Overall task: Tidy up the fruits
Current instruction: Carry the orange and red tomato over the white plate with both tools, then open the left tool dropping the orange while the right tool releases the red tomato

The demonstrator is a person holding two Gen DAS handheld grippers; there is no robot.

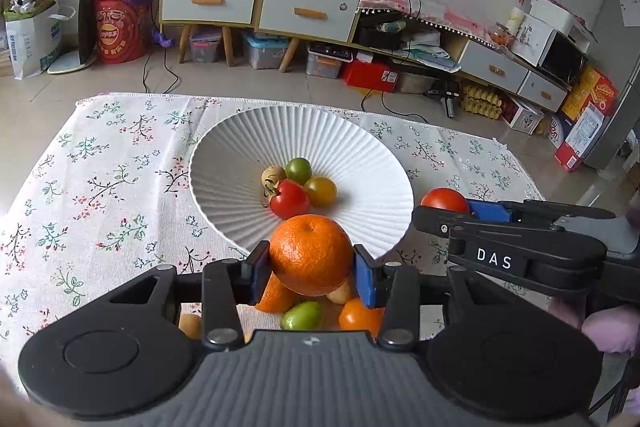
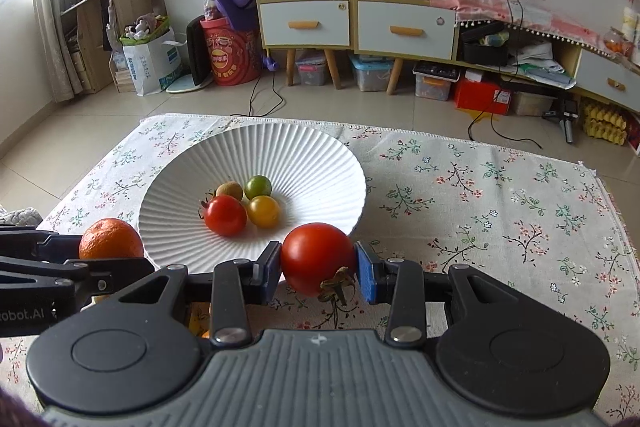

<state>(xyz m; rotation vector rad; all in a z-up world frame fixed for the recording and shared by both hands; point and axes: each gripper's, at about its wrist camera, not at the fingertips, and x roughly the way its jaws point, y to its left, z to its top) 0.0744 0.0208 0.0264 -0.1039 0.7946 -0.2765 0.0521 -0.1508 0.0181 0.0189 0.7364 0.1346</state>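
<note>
An orange (image 1: 311,254) and a red tomato (image 2: 317,258) are each clamped in the air near the white ribbed plate (image 2: 304,155). Four small fruits (image 2: 244,205) cluster in the plate; more fruit (image 1: 316,311) lies on the cloth.

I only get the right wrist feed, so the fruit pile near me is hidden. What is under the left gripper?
Observer: Below the left gripper, which grips the orange, loose fruit lies on the cloth: a green tomato and an orange tomato.
Operator: Anything else there?
Observer: Yes, another orange sits partly hidden behind the held one.
Operator: Is my tomato visible from there?
Observer: Only the top of the red tomato, beside the white bowl.
</note>
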